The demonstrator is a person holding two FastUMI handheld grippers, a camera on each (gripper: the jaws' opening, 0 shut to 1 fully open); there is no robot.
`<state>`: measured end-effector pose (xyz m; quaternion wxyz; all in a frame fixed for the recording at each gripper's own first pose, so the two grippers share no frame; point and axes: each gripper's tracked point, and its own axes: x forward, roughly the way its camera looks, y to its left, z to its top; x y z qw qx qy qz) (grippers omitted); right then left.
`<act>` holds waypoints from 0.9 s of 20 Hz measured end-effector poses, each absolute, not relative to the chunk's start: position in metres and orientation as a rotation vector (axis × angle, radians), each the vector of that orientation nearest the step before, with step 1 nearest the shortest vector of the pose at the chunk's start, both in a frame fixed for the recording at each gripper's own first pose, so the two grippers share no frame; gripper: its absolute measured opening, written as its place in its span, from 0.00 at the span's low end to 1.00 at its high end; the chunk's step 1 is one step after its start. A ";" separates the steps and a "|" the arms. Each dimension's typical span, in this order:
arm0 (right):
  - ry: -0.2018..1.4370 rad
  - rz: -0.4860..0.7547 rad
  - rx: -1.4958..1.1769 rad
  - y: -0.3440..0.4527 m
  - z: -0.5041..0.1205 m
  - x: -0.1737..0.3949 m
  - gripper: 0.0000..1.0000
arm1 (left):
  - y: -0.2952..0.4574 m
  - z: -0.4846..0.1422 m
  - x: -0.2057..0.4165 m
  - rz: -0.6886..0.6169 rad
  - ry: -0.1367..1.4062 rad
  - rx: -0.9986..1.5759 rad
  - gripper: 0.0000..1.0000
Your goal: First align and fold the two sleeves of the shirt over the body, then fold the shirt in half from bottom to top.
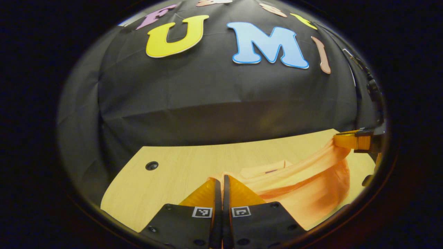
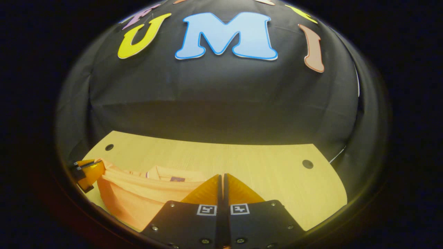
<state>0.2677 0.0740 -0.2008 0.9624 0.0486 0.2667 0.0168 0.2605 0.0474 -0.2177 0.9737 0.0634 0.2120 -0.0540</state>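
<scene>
Two hand-held grippers lift the bottom hem of an orange shirt (image 1: 304, 186) above a pale wooden table (image 1: 162, 180), apparently in the closing fold of the task, bottom to top. In the left gripper view, the left gripper (image 1: 221, 181) has its fingers drawn together with no visible gap, and the shirt's edge runs right up to their tips; the cloth seems to be pinched between them, though the pinch itself is hidden by the fingers. Further off, at the right rim of that view, the right gripper (image 1: 346, 140) is clamped on the other end of the same raised edge, the fabric stretched in a taut band between the two.

The right gripper view tells the matching story: its own right gripper (image 2: 221, 181) is closed tight at the fabric's edge, while the left gripper (image 2: 90, 170) grips the far corner at the left rim. The shirt (image 2: 138, 197) hangs slack below the raised edge like a shallow sling, its collar (image 2: 173, 173) lying on the table beyond, towards the booth's wall.

Holding both corners level and apart keeps the hem straight, likely so it can be carried forward and laid squarely over the collar end. The sleeves are not to be made out separately, so they seem already folded in.
</scene>
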 end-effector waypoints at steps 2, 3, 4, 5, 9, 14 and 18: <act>0.551 0.029 0.085 0.073 -0.214 0.276 0.00 | 0.047 -0.230 0.267 -0.105 0.444 0.133 0.06; 0.565 0.028 0.083 0.074 -0.223 0.278 0.00 | 0.048 -0.238 0.270 -0.103 0.455 0.147 0.06; 0.579 0.027 0.083 0.075 -0.230 0.279 0.00 | 0.049 -0.242 0.274 -0.098 0.457 0.156 0.06; 0.589 0.025 0.078 0.074 -0.235 0.279 0.00 | 0.048 -0.246 0.277 -0.098 0.458 0.162 0.06; 0.633 0.022 0.063 0.072 -0.252 0.280 0.00 | 0.044 -0.254 0.283 -0.095 0.464 0.174 0.07; 0.656 0.022 0.017 0.073 -0.256 0.275 0.03 | 0.038 -0.265 0.276 -0.088 0.504 0.157 0.12; 0.651 0.026 -0.015 0.071 -0.247 0.267 0.10 | 0.033 -0.254 0.268 -0.094 0.495 0.145 0.47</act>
